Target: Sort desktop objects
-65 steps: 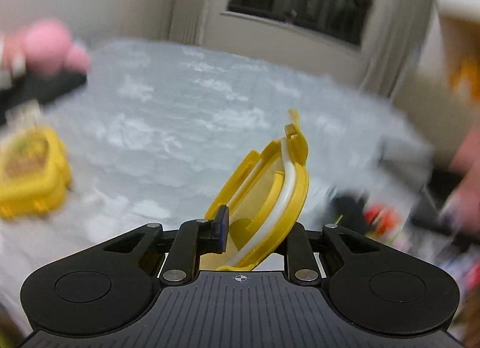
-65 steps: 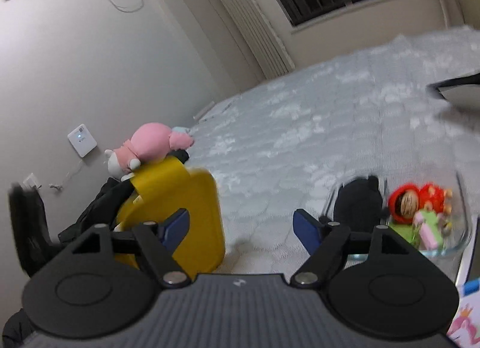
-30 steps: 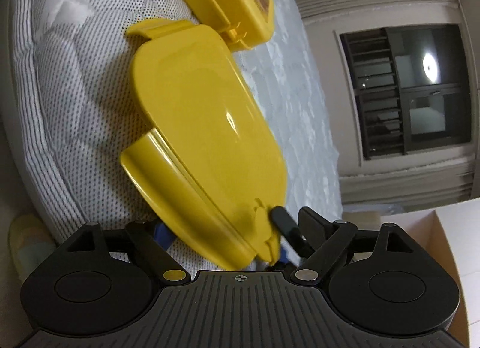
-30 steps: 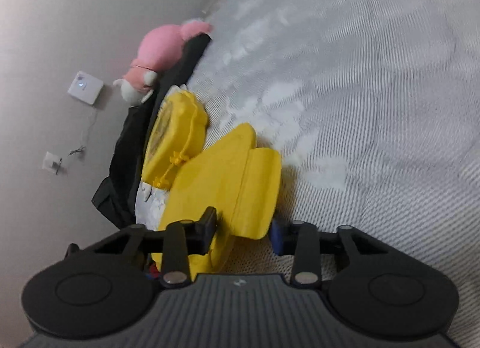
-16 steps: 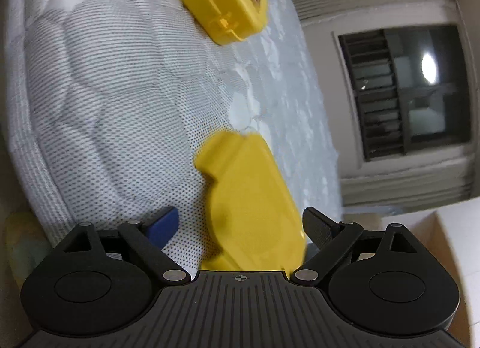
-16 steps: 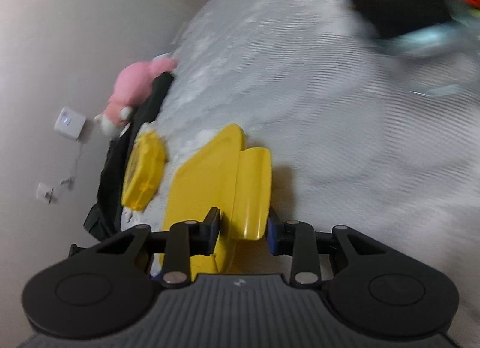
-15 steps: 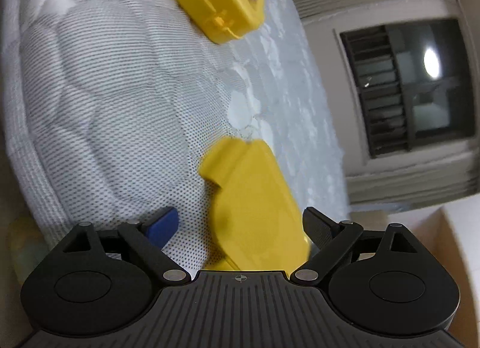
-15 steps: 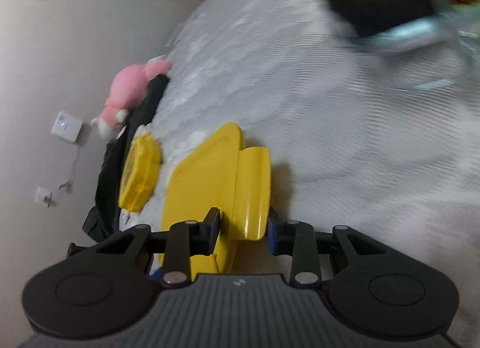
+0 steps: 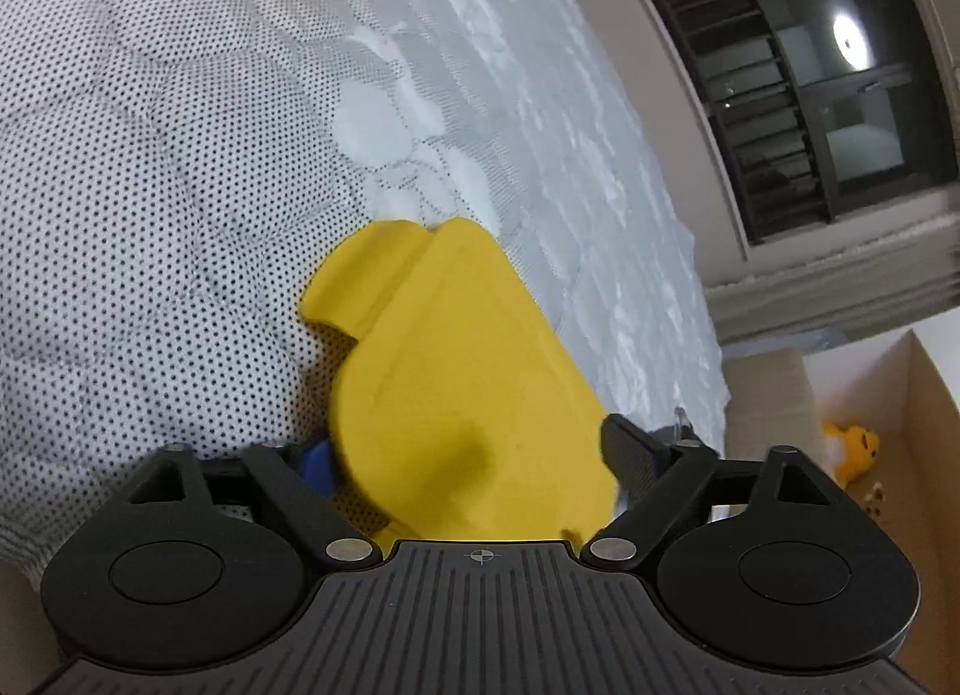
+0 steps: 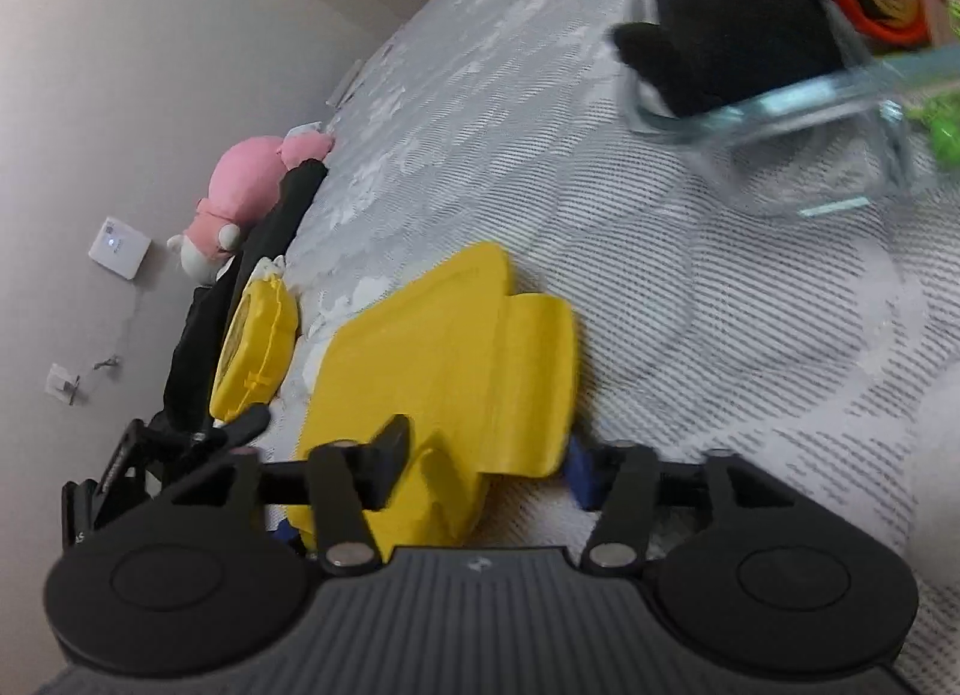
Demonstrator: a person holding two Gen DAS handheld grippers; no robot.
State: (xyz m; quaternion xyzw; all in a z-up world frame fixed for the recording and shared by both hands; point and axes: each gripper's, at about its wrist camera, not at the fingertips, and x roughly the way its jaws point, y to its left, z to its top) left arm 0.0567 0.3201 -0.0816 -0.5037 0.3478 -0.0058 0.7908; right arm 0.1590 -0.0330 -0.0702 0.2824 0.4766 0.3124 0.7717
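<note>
Yellow lid (image 9: 456, 383) on white black-dotted mattress (image 9: 150, 155); pink plush (image 10: 240, 185), black toy (image 10: 732, 5).

A bare quilted mattress (image 10: 690, 287) holds a flat yellow lid (image 10: 444, 371), a closed yellow box (image 10: 255, 347) near its edge, a pink plush toy (image 10: 240, 197) on dark cloth (image 10: 282, 221), and a clear glass dish (image 10: 780, 113) filled with small toys.

Soft, even indoor light; fisheye bending at the edges, slight motion blur throughout.
</note>
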